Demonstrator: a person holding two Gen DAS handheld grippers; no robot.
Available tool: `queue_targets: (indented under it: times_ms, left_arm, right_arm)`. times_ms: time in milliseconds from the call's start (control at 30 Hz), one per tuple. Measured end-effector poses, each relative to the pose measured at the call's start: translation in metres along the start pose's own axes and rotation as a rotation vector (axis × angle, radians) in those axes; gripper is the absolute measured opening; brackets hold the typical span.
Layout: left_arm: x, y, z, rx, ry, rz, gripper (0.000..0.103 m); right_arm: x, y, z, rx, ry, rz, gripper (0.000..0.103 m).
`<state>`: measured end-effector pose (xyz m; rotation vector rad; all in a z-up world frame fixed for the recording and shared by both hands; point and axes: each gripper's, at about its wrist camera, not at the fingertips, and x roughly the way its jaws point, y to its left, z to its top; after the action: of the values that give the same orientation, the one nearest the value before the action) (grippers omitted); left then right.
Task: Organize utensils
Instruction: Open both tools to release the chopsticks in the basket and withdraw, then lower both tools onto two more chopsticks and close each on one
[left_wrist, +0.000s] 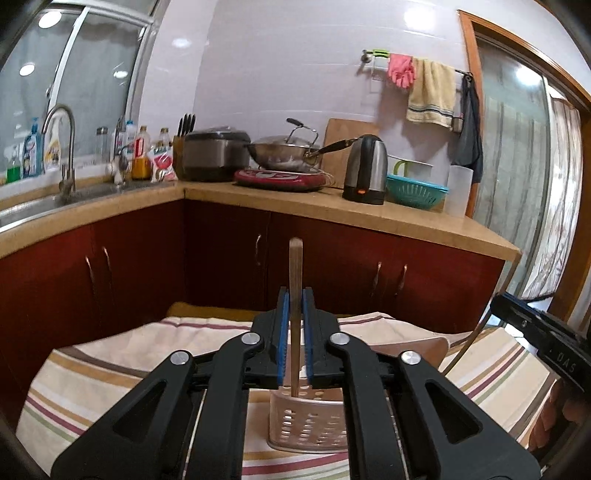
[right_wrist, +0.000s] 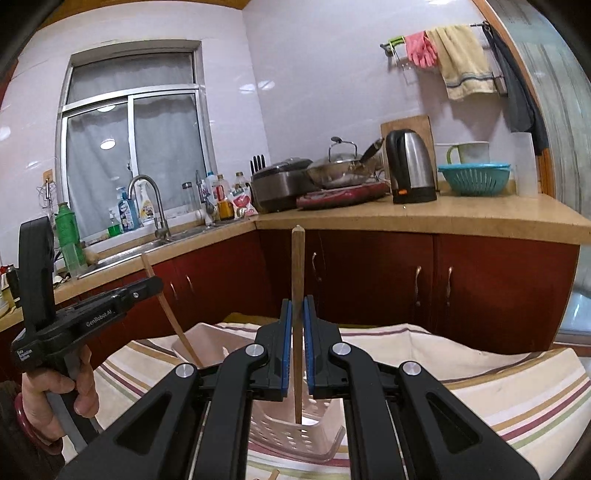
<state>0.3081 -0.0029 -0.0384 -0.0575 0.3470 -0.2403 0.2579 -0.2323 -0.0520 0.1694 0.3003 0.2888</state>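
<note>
Lowering two chopsticks into the perforated utensil holder, one per gripper, both tips already at or just inside its rim. Left gripper: jaws nearly together, blue pads on either side of the left chopstick, which stands upright between them; a thin gap shows beside the stick, so I can't say the pads are truly pressing. Right gripper: jaws almost fully closed, clamped on the right chopstick, also upright, tip down in the holder. The holder lies tilted on the striped cloth, not standing, mouth towards the grippers. Risks, as I judge them: the holder is light and unanchored on soft cloth, so a stick pushed against its wall could slide or roll it; the left stick may drop crooked if the grip is loose; two sticks entering one mouth can cross and jam, or the grippers could bump just above the holder. View differences: the right wrist view shows the left gripper from the side with its stick angled down towards the holder, the hand on its handle, and a beige tray behind the holder. The left wrist view shows only an edge of the right gripper, no stick in it visible.
</note>
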Motion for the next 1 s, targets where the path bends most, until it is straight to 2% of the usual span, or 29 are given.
queue_targets:
  times_ms: [33,67,100,200,267,400,500,700,1000]
  left_arm:
    - [0.001,0.003,-0.001,-0.010,0.005,0.002,0.026]
    - [0.001,0.005,-0.001,-0.021,0.005,0.009,0.032]
    - [-0.001,0.007,-0.002,-0.031,0.002,0.017,0.045]
    - [-0.007,0.011,-0.003,-0.040,-0.002,0.030,0.052]
    - [-0.011,0.011,-0.004,-0.038,-0.001,0.040,0.060]
    - [-0.026,0.012,-0.013,-0.028,0.010,0.054,0.066]
    - [-0.041,0.014,-0.025,-0.032,0.026,0.062,0.070]
    - [-0.067,0.013,-0.048,-0.011,0.058,0.074,0.070]
    - [-0.125,0.003,-0.098,0.017,0.062,0.104,0.070]
  right_arm:
    - [0.002,-0.001,0.000,0.001,0.006,-0.003,0.007]
    - [0.001,-0.001,-0.002,0.000,0.009,-0.006,0.008]
    - [0.000,-0.001,-0.002,-0.005,0.009,-0.015,0.014]
    - [-0.006,0.000,-0.003,-0.018,-0.003,-0.046,0.043]
    - [-0.012,0.000,-0.003,-0.030,-0.010,-0.071,0.051]
    - [-0.023,-0.002,-0.007,-0.041,-0.003,-0.107,0.064]
    - [-0.033,-0.005,-0.011,-0.035,0.007,-0.128,0.069]
    - [-0.060,-0.006,-0.022,-0.032,0.023,-0.158,0.069]
    - [-0.125,0.009,-0.083,-0.095,0.058,-0.215,0.069]
